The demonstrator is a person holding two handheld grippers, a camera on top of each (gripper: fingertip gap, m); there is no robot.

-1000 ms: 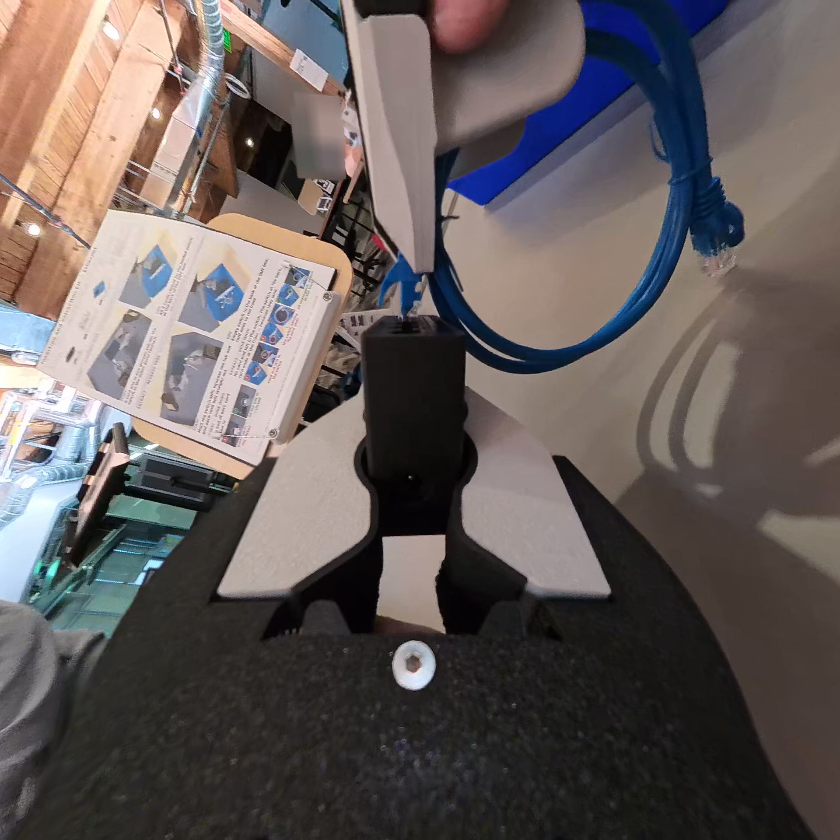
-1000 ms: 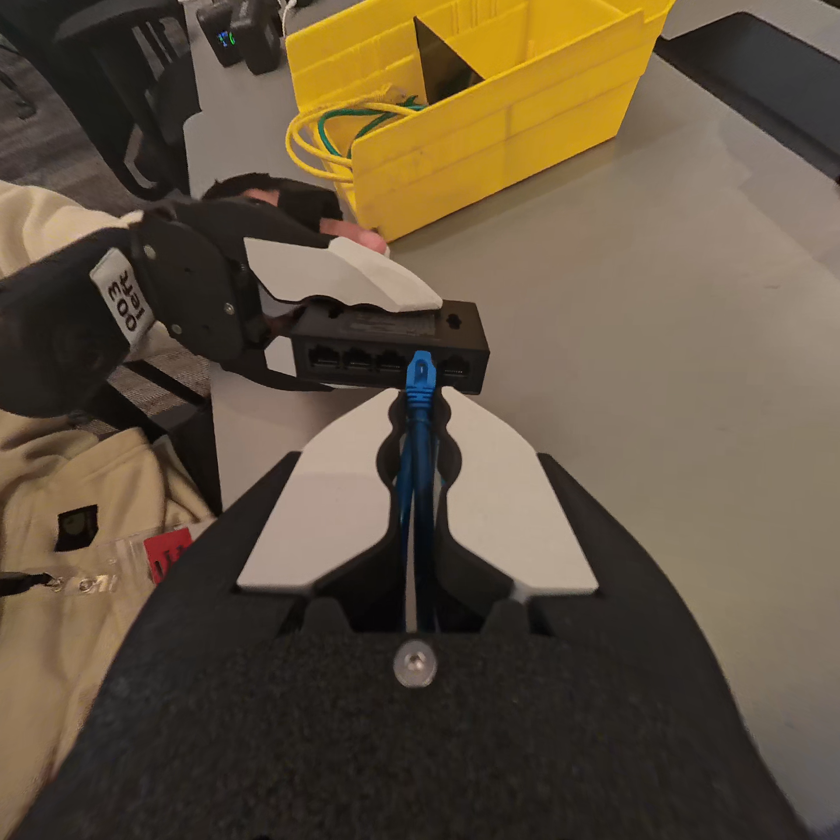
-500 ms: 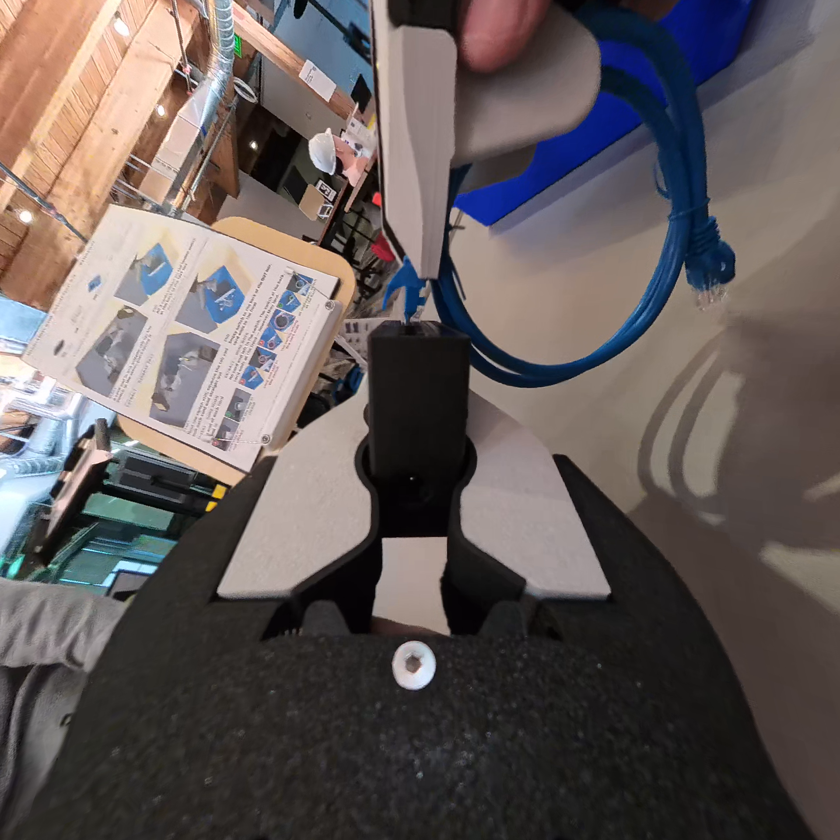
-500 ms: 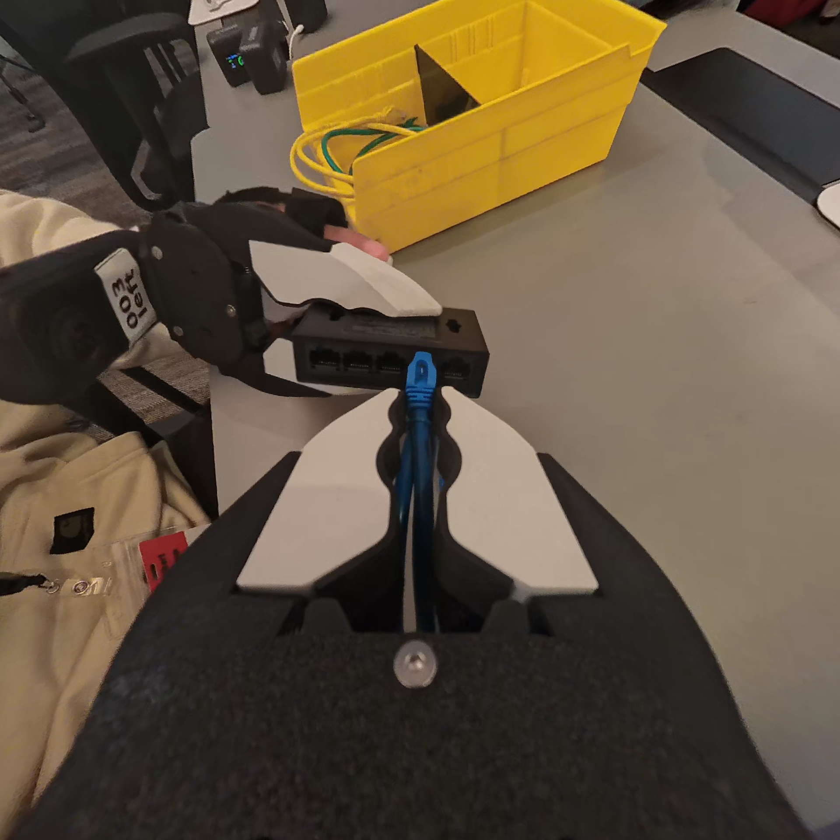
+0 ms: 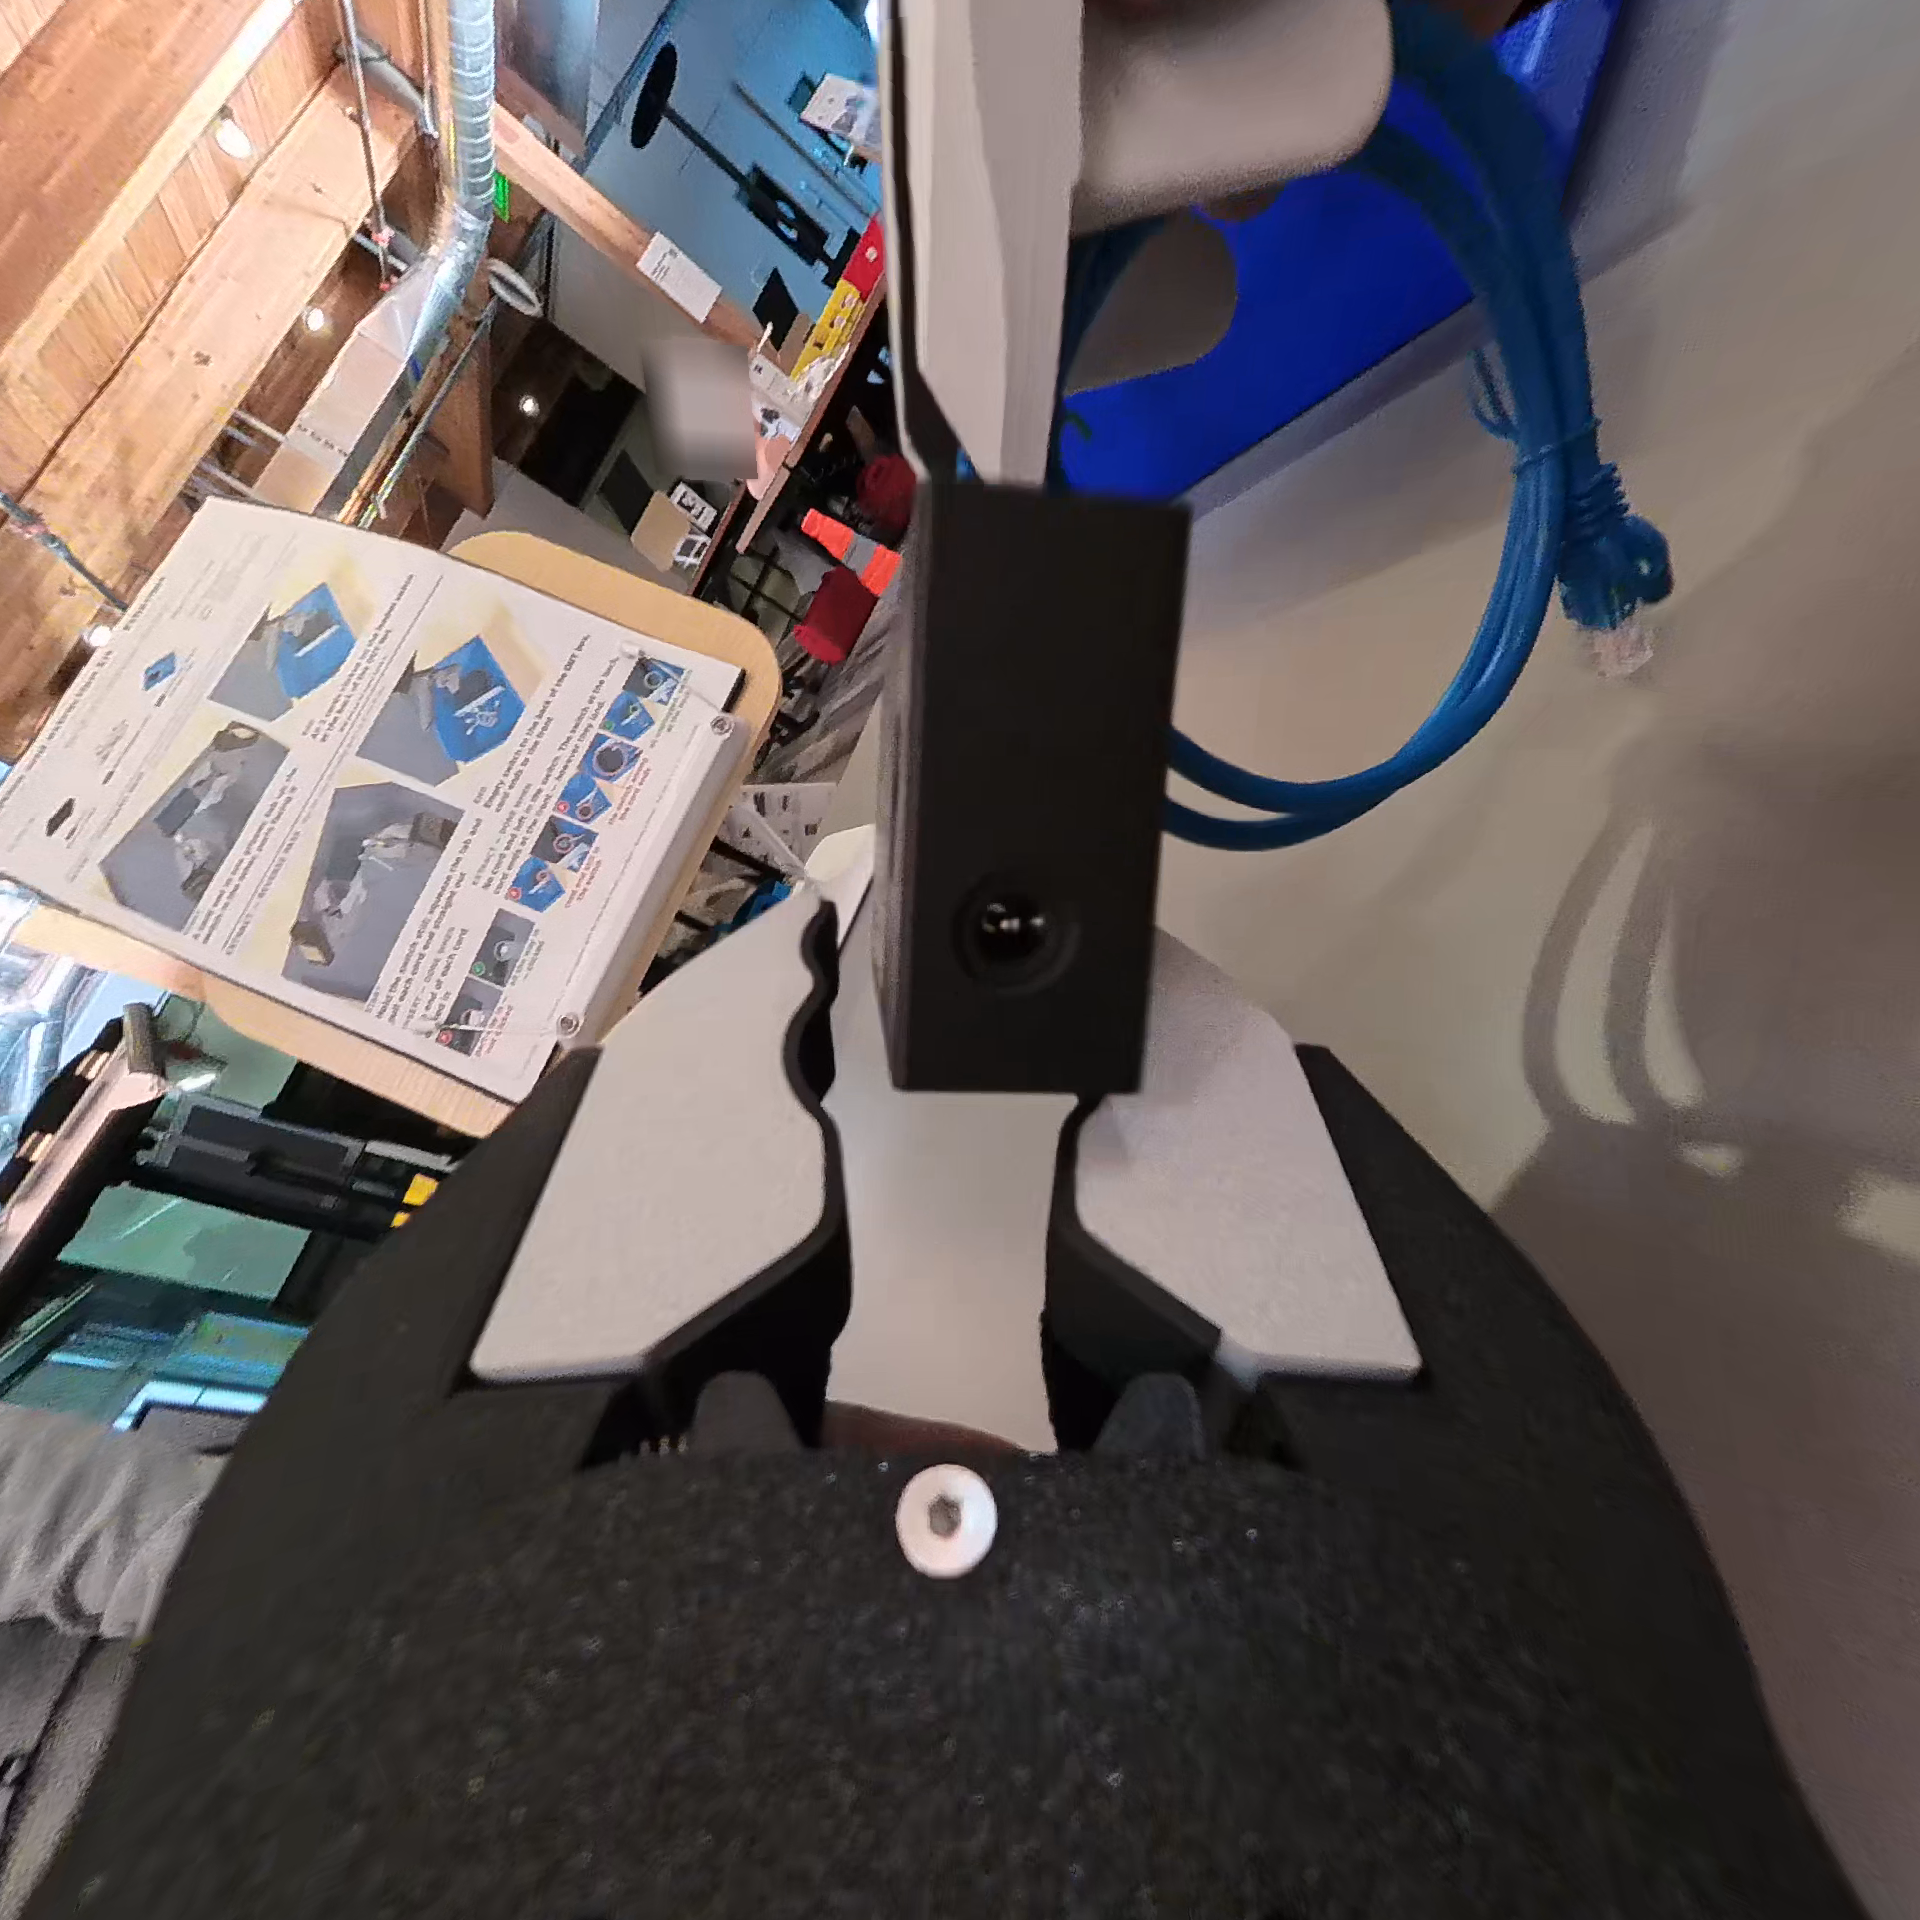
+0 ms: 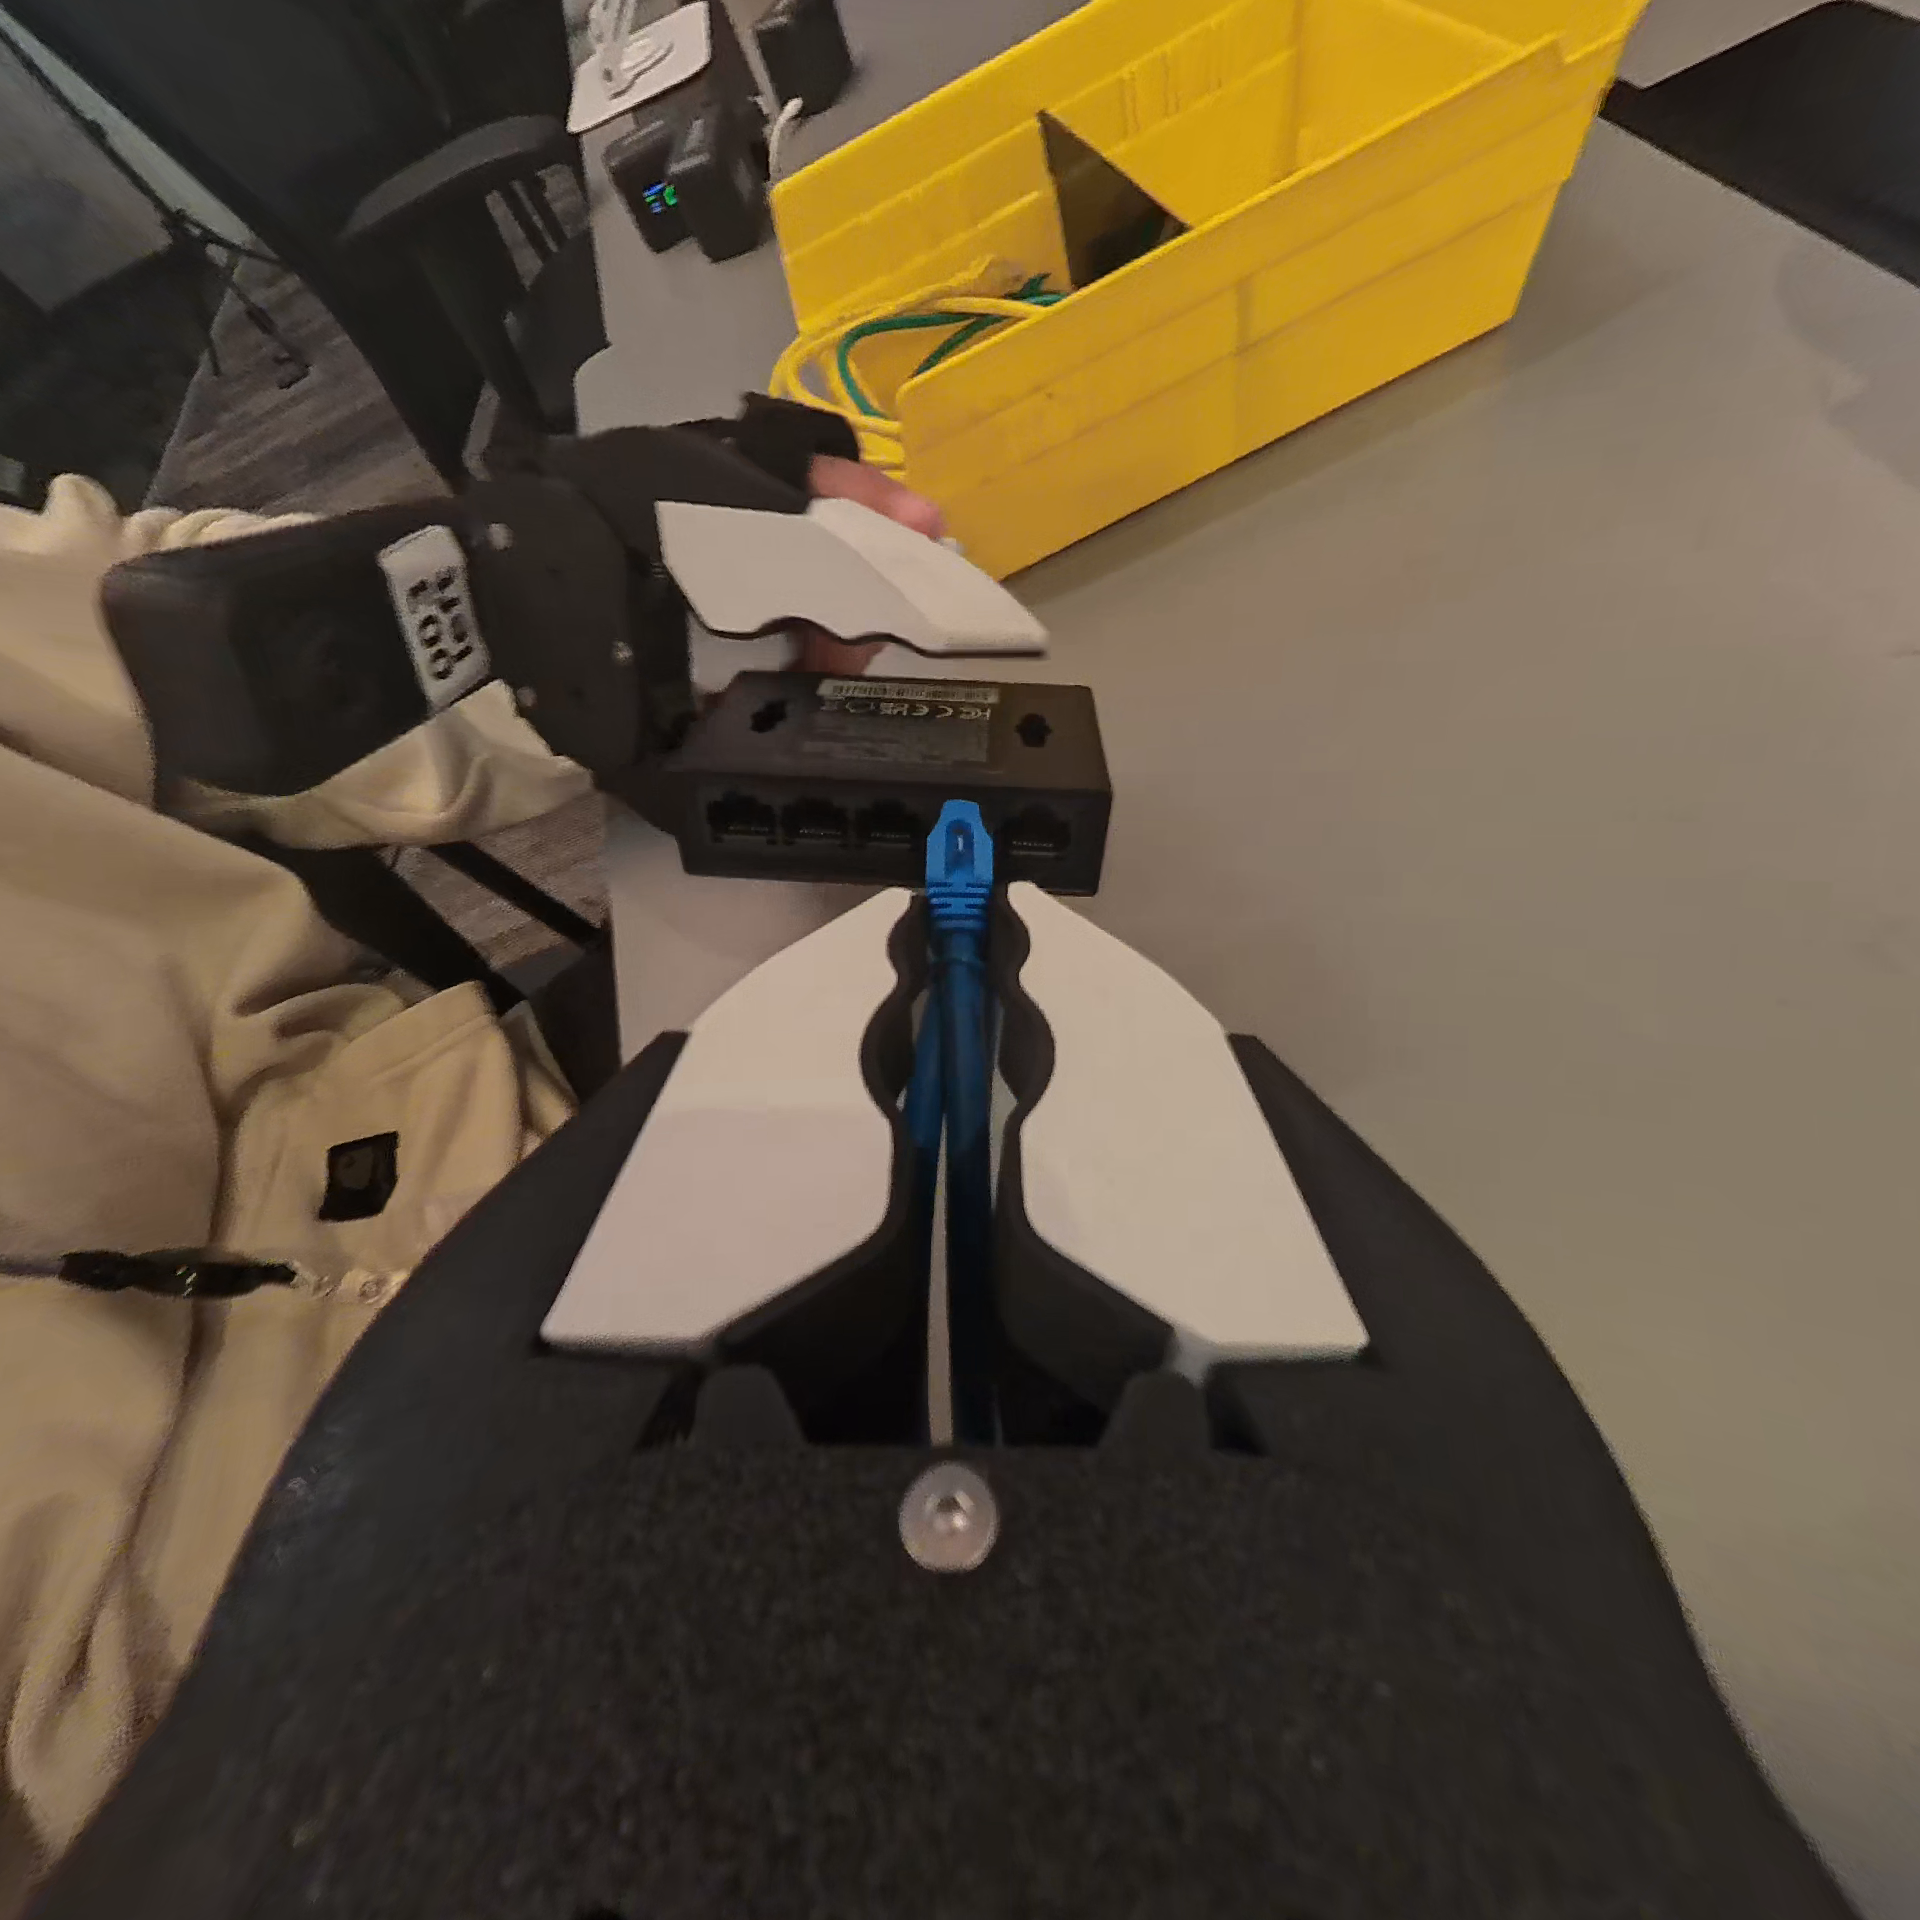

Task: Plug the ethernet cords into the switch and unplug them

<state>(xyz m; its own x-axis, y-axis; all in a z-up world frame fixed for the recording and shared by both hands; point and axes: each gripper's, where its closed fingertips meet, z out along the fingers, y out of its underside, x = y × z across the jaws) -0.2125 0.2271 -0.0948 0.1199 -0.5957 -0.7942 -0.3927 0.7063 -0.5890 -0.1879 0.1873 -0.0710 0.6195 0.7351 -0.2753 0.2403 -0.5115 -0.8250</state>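
The black switch (image 6: 883,779) lies low over the grey table (image 6: 1455,935), its port row facing my right gripper. My right gripper (image 6: 956,904) is shut on the blue ethernet cord (image 6: 951,1039), just behind its plug (image 6: 958,847), which sits in the second port from the right. My left gripper (image 5: 987,935) is open. Its jaws stand apart on either side of the switch (image 5: 1029,779) and are off it on the one side that shows; in the right wrist view one finger (image 6: 852,582) hovers above the switch. The cord's coil (image 5: 1538,520) and free plug (image 5: 1616,623) hang beyond.
A yellow bin (image 6: 1247,312) with yellow and green cords stands behind the switch. A person's cream jacket (image 6: 208,1039) is at the left, past the table edge. An instruction sheet on a board (image 5: 364,779) and a blue surface (image 5: 1299,364) lie beyond.
My left gripper has opened and let go of the switch, which now sits farther out from its jaws. My right gripper stays shut on the blue cord at the port.
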